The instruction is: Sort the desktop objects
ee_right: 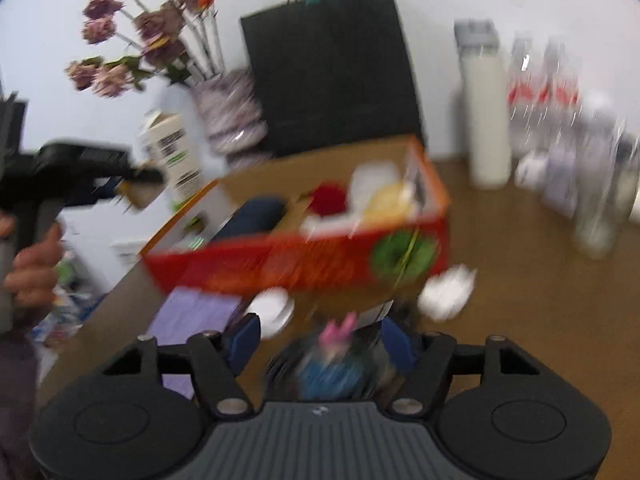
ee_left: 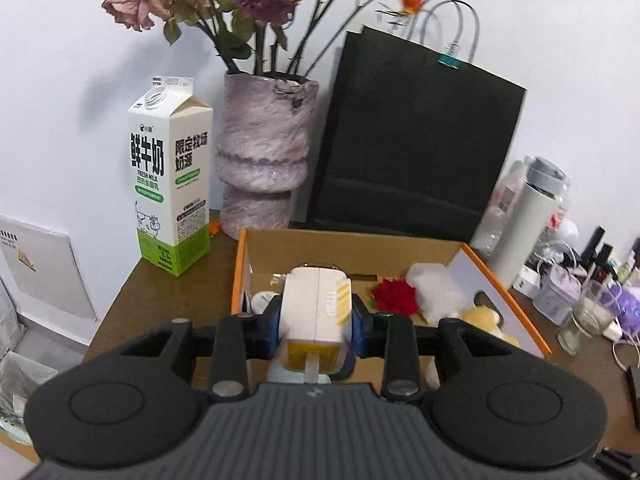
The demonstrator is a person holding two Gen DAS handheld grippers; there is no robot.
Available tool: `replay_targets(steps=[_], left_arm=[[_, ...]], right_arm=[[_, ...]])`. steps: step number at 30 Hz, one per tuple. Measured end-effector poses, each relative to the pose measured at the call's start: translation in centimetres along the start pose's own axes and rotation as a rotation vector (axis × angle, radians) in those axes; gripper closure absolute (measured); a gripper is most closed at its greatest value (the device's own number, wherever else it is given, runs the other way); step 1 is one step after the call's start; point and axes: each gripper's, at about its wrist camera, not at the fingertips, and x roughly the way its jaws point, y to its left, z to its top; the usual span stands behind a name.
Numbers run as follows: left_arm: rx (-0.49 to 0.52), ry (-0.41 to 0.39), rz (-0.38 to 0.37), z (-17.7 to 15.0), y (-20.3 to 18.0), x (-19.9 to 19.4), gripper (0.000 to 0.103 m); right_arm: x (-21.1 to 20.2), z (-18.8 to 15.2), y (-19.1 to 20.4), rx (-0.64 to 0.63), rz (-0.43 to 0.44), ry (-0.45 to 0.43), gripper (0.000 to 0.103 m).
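Note:
My left gripper (ee_left: 316,320) is shut on a small white and yellow drink carton (ee_left: 316,308) and holds it above the near edge of the open cardboard box (ee_left: 360,240). The box holds a red rose (ee_left: 394,295), a white soft item (ee_left: 434,286) and a yellow plush (ee_left: 482,316). In the blurred right wrist view my right gripper (ee_right: 320,340) is open over a dark fuzzy toy with pink and blue parts (ee_right: 332,364) lying in front of the red box front (ee_right: 280,264). The left gripper (ee_right: 100,172) shows at far left, held by a hand.
A milk carton (ee_left: 170,192), a vase of dried roses (ee_left: 260,160) and a black paper bag (ee_left: 416,140) stand behind the box. A white flask (ee_right: 486,120), clear bottles (ee_right: 544,92), a glass (ee_left: 586,318), a purple card (ee_right: 192,312) and white items (ee_right: 446,292) lie around.

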Motion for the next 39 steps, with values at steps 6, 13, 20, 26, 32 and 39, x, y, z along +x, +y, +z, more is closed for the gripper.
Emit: replay_targets(steps=[6, 13, 20, 26, 32, 39], left_arm=[[-0.007, 0.016, 0.022, -2.4, -0.2, -1.6, 0.07], [0.002, 0.033, 0.039, -4.6, 0.1, -1.8, 0.072], [0.031, -0.006, 0.023, -4.9, 0.1, -2.9, 0.082], [0.051, 0.041, -0.018, -8.4, -0.1, -5.1, 0.066], [0.172, 0.074, -0.094, -14.1, -2.4, -6.6, 0.036], [0.196, 0.128, -0.037, -16.0, -3.3, -4.1, 0.042]], right_arm=[[2.5, -2.5, 3.5, -0.147, -0.121, -0.045, 0.01], [5.9, -2.6, 5.3, -0.218, -0.229, 0.04, 0.011], [3.4, -3.0, 6.0, -0.242, -0.255, -0.011, 0.033], [-0.1, -4.5, 6.8, -0.255, -0.25, -0.057, 0.09], [-2.8, -6.2, 5.2, -0.169, -0.193, -0.044, 0.092], [-3.7, -6.3, 6.0, -0.164, -0.179, -0.07, 0.018]])
